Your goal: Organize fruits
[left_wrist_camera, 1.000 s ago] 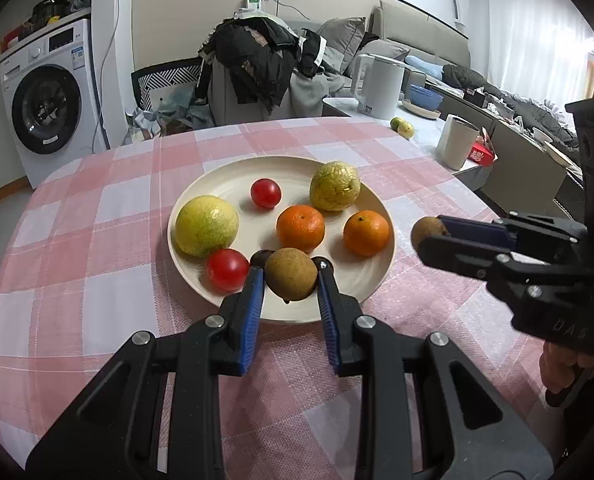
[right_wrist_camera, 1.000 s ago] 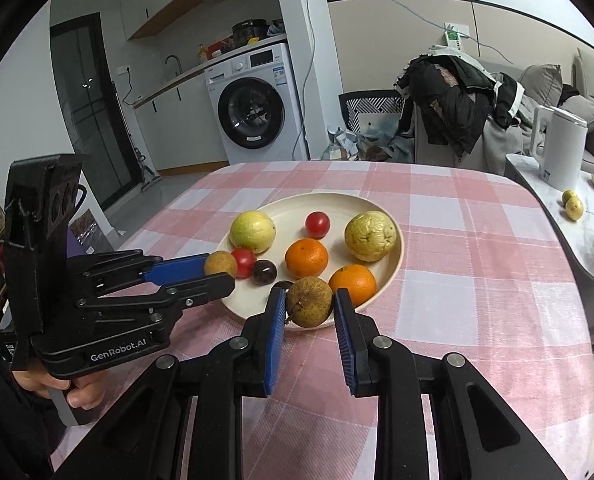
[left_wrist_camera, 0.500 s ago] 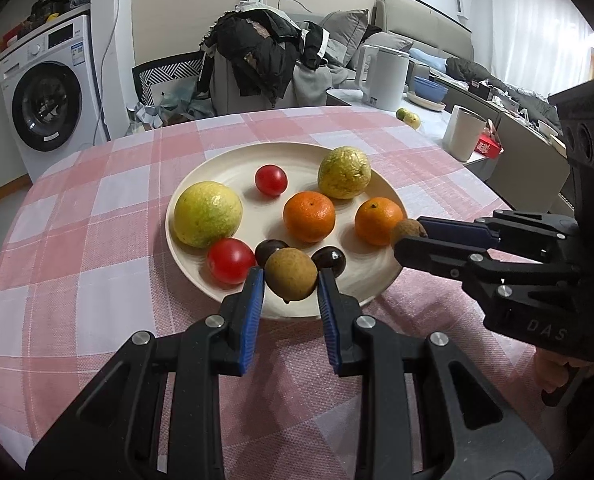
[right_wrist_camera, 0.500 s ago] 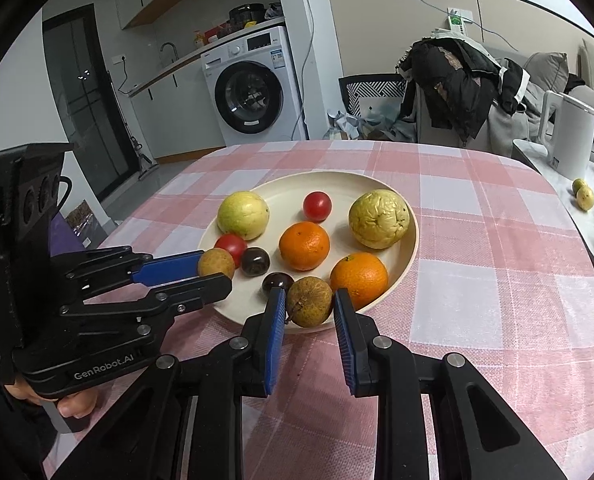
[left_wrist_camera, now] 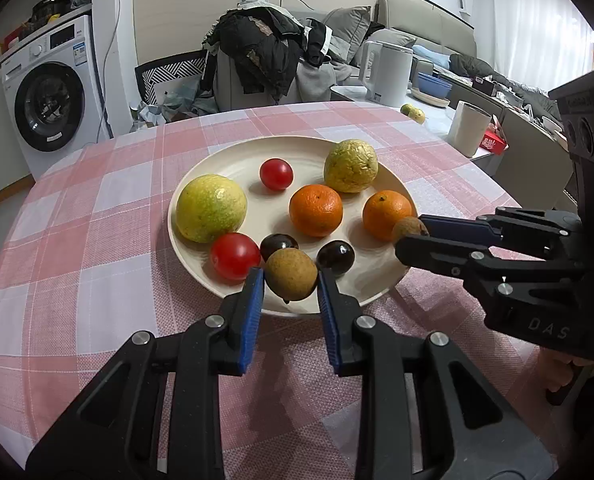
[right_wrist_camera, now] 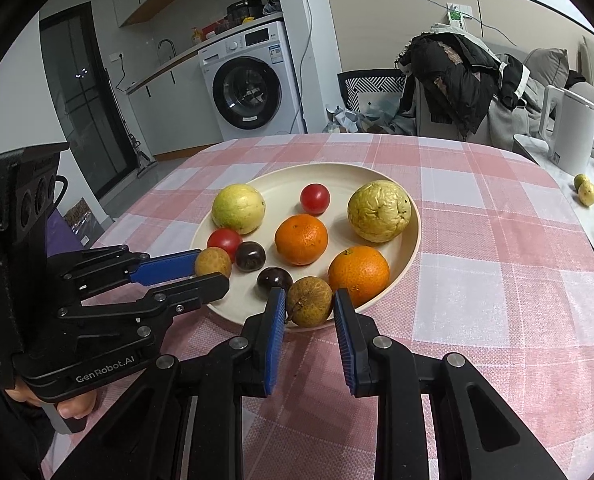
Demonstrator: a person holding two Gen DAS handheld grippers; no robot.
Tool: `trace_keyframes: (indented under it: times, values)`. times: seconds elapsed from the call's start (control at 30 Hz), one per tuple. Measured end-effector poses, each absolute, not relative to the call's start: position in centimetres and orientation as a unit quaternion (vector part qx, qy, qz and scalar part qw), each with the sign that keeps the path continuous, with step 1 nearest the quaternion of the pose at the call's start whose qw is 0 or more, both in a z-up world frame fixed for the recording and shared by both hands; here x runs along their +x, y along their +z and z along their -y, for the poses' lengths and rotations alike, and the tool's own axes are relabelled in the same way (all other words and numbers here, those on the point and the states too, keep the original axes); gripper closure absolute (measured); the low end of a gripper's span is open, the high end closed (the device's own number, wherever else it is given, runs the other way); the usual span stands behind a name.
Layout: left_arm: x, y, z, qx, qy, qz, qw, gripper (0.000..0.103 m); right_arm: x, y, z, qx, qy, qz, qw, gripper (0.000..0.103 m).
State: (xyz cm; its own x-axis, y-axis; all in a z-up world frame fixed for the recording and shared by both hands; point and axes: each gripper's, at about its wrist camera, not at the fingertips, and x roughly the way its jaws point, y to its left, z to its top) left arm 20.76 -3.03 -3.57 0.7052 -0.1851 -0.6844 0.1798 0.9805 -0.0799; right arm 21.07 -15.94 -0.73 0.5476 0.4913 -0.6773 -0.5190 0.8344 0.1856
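The plate [left_wrist_camera: 185,236] in the middle of the frame already has most fruits. The left tongs [left_wrist_camera: 290,280] grip one small brown fruit [left_wrist_camera: 291,274] and the right tongs [right_wrist_camera: 309,304] grip another brown fruit [right_wrist_camera: 309,301], both at its near rim. They are not put down yet.
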Motion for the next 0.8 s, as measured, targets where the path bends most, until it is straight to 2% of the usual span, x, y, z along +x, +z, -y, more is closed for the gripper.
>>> trace_keyframes:
  times: [0.23, 0.33, 0.43, 0.47, 0.5, 0.53, 0.6, 0.67, 0.73, 0.77, 0.8]
  values:
    - [20.7, -3.7, 2.9, 0.002, -0.094, -0.370, 0.924, 0.078, 20.6, -0.4, 15.9, -0.031, 0.274, -0.366, 0.889, 0.073]
    - [20.1, -3.6, 2.8, 0.010, -0.085, -0.367, 0.926, 0.076, 20.4, -0.1, 16.3, -0.025, 0.268, -0.360, 0.893, 0.061]
    - [19.4, -3.3, 2.4, 0.013, -0.077, -0.364, 0.928, 0.057, 20.0, 0.2, 16.6, -0.030, 0.261, -0.353, 0.898, 0.052]
    - [19.0, -3.2, 2.1, 0.010, -0.072, -0.360, 0.930, 0.044, 19.9, 0.2, 16.7, -0.031, 0.259, -0.352, 0.899, 0.049]
    - [18.7, -3.1, 1.9, 0.008, -0.067, -0.356, 0.932, 0.029, 19.8, 0.3, 16.8, -0.030, 0.258, -0.351, 0.900, 0.041]
    - [18.2, -2.8, 1.7, 0.007, -0.061, -0.350, 0.935, 0.024, 19.6, 0.4, 17.0, -0.028, 0.259, -0.350, 0.900, 0.035]
    - [17.3, -2.4, 1.2, 0.003, -0.050, -0.334, 0.941, 0.018, 19.3, 0.5, 17.3, -0.021, 0.265, -0.346, 0.900, 0.013]
    - [16.5, -2.0, 0.6, -0.005, -0.046, -0.328, 0.944, 0.015, 18.7, 0.7, 17.6, -0.014, 0.274, -0.338, 0.900, 0.008]
    - [15.8, -1.8, 0.0, -0.016, -0.042, -0.322, 0.946, 0.008, 18.0, 0.8, 17.9, -0.016, 0.277, -0.325, 0.904, 0.000]
    - [15.2, -1.6, -0.3, -0.022, -0.039, -0.315, 0.948, 0.001, 17.7, 0.9, 18.0, -0.017, 0.278, -0.317, 0.907, 0.000]
    - [14.7, -1.4, -0.5, -0.025, -0.038, -0.306, 0.951, 0.001, 17.2, 1.0, 18.1, -0.018, 0.279, -0.306, 0.910, 0.000]
